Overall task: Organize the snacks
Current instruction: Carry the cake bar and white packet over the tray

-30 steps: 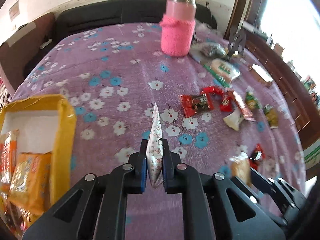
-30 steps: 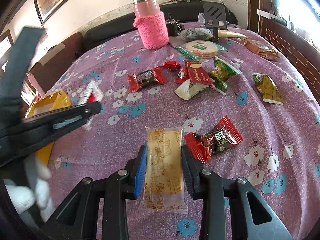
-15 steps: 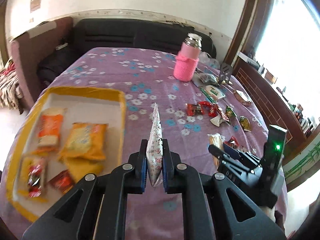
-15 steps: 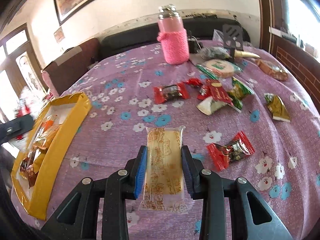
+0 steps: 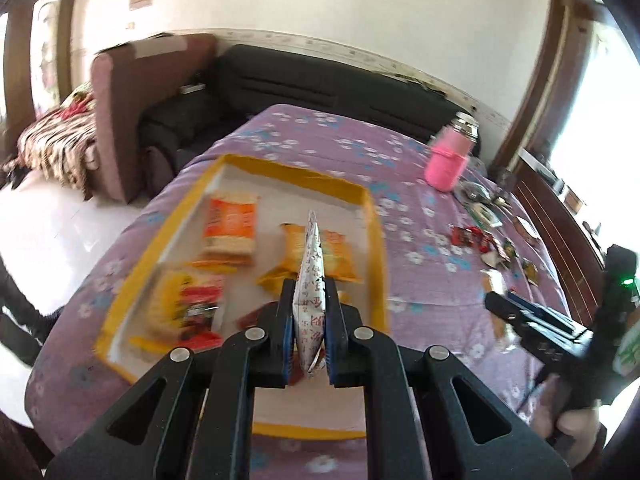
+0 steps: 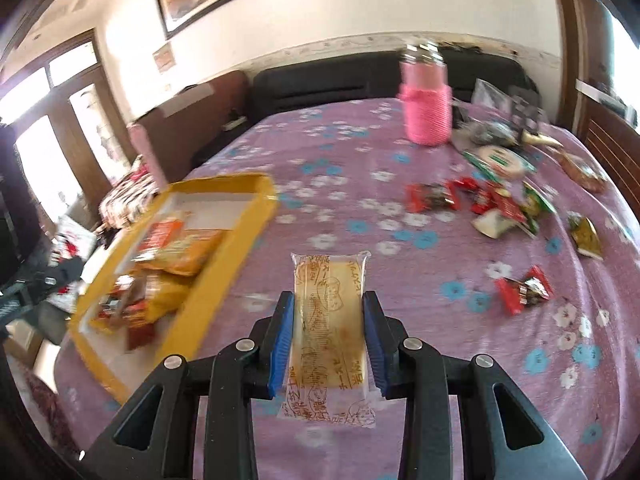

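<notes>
Left gripper (image 5: 308,320) clenched on white packet (image 5: 311,280) above yellow tray (image 5: 376,236): release over bare floor; right gripper (image 6: 328,332) clamps biscuit pack (image 6: 328,320), follows
</notes>
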`<state>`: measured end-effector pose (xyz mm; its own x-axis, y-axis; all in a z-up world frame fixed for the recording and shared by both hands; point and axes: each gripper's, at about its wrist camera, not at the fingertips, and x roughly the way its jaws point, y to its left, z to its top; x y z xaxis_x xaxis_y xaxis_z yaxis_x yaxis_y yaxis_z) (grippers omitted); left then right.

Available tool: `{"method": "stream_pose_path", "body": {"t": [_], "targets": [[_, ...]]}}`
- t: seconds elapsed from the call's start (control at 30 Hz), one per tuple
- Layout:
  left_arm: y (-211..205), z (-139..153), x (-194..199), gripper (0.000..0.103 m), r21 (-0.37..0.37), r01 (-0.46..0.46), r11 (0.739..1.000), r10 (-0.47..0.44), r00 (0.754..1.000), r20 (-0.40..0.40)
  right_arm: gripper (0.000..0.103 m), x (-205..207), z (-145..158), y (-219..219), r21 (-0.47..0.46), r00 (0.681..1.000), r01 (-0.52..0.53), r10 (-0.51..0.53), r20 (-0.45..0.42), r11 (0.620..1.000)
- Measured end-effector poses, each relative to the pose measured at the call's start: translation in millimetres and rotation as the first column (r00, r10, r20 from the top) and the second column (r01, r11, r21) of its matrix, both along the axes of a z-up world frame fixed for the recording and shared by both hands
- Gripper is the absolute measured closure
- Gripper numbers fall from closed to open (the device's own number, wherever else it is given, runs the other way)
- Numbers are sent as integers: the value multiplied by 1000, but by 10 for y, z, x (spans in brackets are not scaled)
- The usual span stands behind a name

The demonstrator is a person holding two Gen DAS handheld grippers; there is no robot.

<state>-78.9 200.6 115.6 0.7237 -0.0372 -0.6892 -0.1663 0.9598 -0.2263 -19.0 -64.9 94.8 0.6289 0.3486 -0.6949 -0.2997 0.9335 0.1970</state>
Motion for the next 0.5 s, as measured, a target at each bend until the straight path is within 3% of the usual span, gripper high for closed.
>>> {"method": "stream_pose_path", "body": {"t": [0.23, 0.5], "targets": [[336, -220, -92, 93, -19, -50, 999, 50, 999, -23, 69, -105, 161, 655, 28, 992, -127, 127, -26, 992], [379, -473, -44, 93, -44, -26, 999, 23, 998, -60, 69, -203, -39, 1415, 4, 964, -246, 245, -103, 969]]}}
